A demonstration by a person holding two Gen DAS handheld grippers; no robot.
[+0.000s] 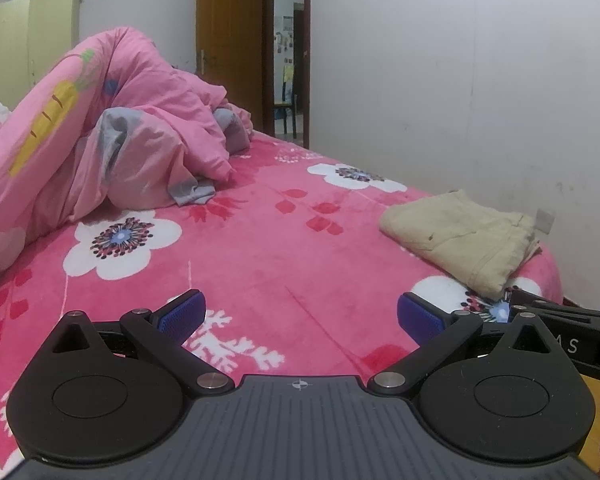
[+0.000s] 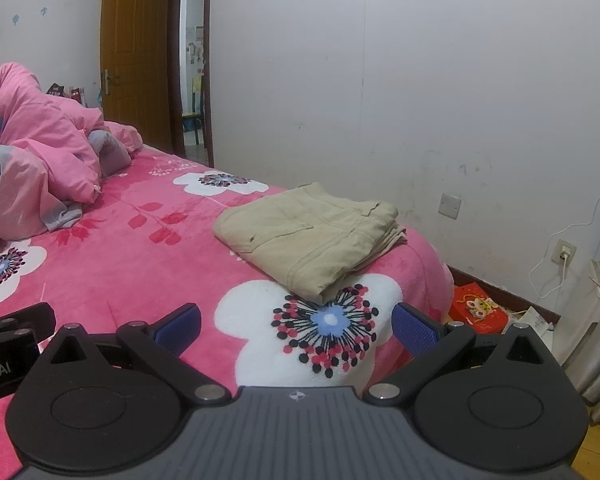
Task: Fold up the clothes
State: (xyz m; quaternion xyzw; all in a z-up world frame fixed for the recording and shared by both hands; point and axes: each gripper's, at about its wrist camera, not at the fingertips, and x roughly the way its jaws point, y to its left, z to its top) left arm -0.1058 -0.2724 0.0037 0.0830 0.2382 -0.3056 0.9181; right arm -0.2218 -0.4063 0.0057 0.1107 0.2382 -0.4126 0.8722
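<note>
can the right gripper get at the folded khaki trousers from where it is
Probably yes. The right gripper is open and holds nothing, and the trousers lie just ahead of it near the edge of the bed. Only bare blanket lies between. The left gripper sits off to the side.

A pink quilt (image 1: 100, 136) lies heaped on the flowered bedspread (image 1: 260, 248); a brown door (image 2: 134, 52) stands open, red box (image 2: 478, 306) on floor.

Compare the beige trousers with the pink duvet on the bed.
The beige trousers are folded into a flat, neat stack; the pink duvet is heaped high and crumpled. The trousers are plain, the duvet printed with a carrot. The trousers lie near the bed's wall-side edge, the duvet farther back. Both rest on the floral blanket.
</note>
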